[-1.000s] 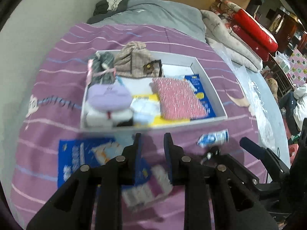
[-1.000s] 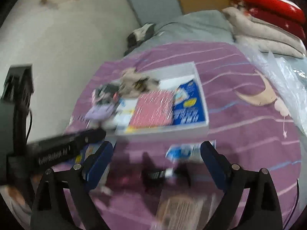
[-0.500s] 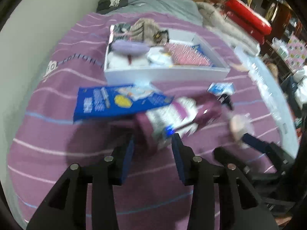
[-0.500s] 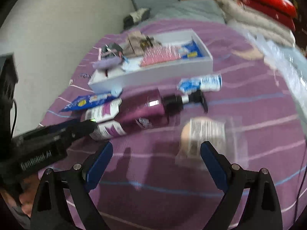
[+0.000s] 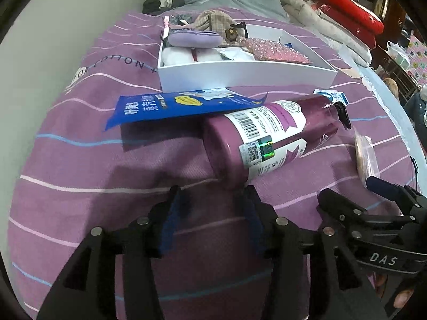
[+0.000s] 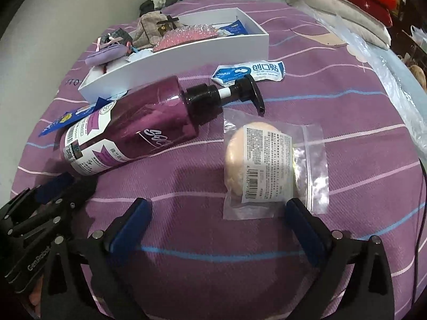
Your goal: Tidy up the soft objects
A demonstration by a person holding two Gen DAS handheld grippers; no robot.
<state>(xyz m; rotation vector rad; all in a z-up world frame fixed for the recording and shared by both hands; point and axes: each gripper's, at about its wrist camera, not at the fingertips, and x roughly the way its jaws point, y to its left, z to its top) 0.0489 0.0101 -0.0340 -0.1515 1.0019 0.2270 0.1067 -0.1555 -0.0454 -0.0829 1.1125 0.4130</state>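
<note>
The bagged sponge [image 6: 260, 164] lies flat on the purple bedspread [image 6: 333, 101], just beside the pump bottle [image 6: 133, 130]; the right gripper [image 6: 222, 222] hangs over its near edge, fingers spread wide and empty, one tip at the bag's corner; the left gripper [image 5: 212, 217] sits partly open behind the bottle's base, gripping nothing; the white box [image 5: 240, 74] of soft things stands beyond.
</note>
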